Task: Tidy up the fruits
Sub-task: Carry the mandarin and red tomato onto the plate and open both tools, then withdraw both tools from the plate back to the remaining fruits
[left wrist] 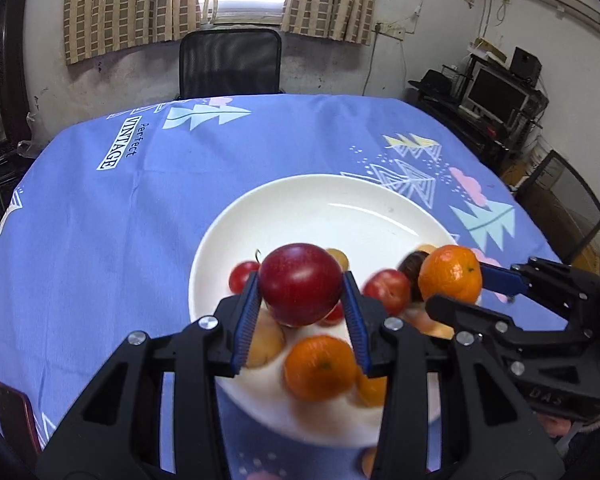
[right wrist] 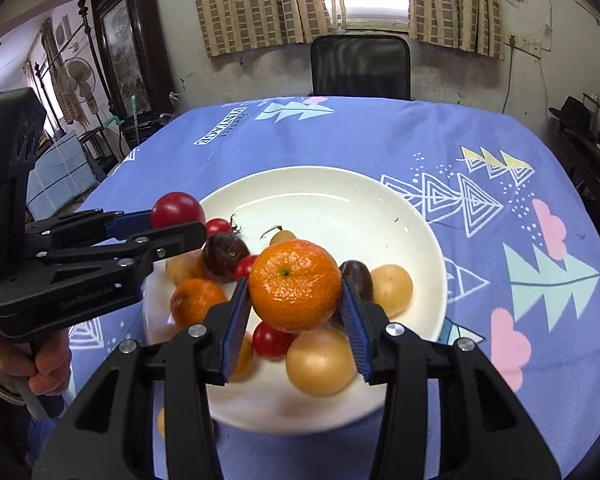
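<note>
The left gripper (left wrist: 300, 292) has its fingers (left wrist: 246, 320) closed on a dark red apple (left wrist: 300, 282), clamped across its widest part so the round skin cannot roll out; it hangs just above the near half of the white plate (left wrist: 320, 204). The right gripper (right wrist: 294, 300) pinches a mandarin (right wrist: 295, 285) the same way, stem end facing the camera, above the same plate; both fruits are clear of the heap, which suggests they are being sorted out of the pile or about to be set on it, though I cannot tell which. Below them lie a second mandarin (right wrist: 196, 300), small red tomatoes (right wrist: 271, 340), yellow-brown round fruits (right wrist: 320, 362) and a dark plum (right wrist: 358, 276), bunched toward the near rim; the far half stays bare. The plate sits on the surface under a blue cloth (left wrist: 100, 220). The two grippers are close together, so a collision is the likely risk.
</note>
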